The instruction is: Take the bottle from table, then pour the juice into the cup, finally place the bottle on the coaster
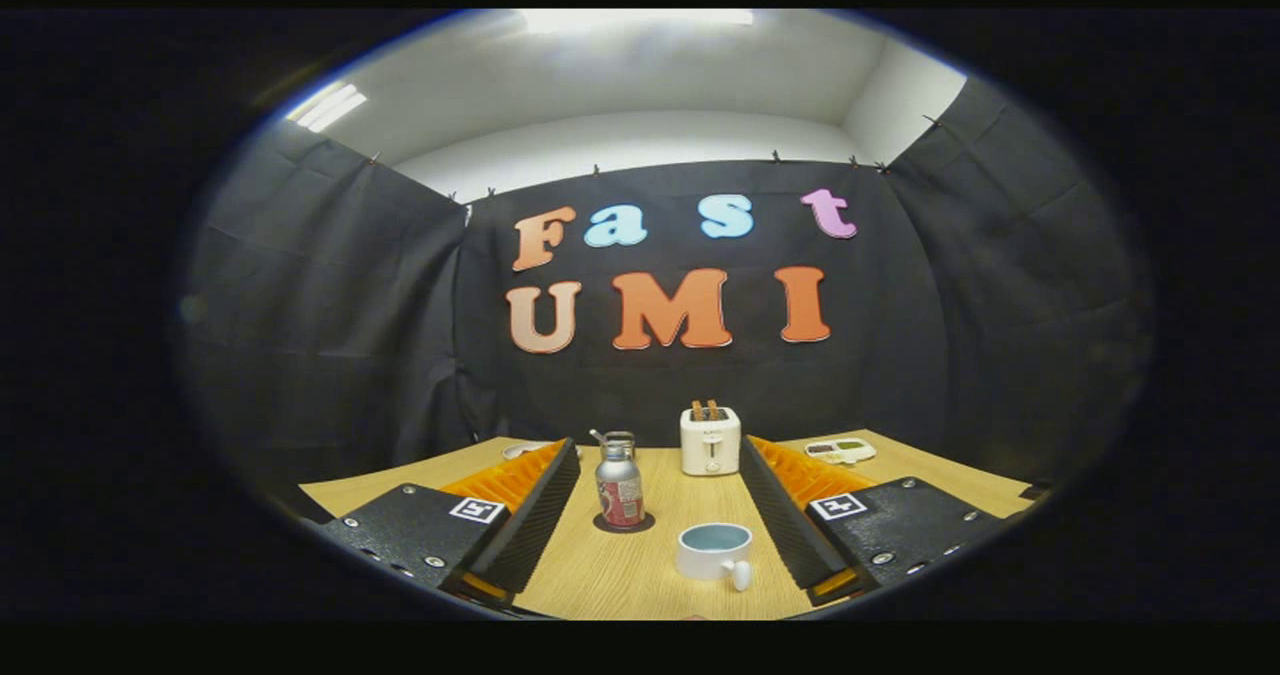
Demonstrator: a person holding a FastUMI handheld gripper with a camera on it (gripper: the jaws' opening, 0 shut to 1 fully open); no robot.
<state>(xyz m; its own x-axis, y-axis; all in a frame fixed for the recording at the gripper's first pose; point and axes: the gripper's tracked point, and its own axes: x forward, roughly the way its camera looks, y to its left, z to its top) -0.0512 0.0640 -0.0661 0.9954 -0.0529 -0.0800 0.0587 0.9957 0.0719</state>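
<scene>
Here the gripper [660, 515] is held spread wide with nothing between its 2 fingers [540, 515], hanging over the table [640, 575]. The bottle [619, 490] stands upright on the dark coaster [623, 525], between the fingers and nearer the left one; the cup [714, 552] sits just right of it, closer in, handle toward the camera. Bottle on coaster is judged to suit either the start or the end of the task. If a grasp is due, the body should be taken below the shoulder, fingers level, with the cup kept clear. A red label is seen on the bottle; its writing cannot be read. A toaster [710, 440] stands beyond.
</scene>
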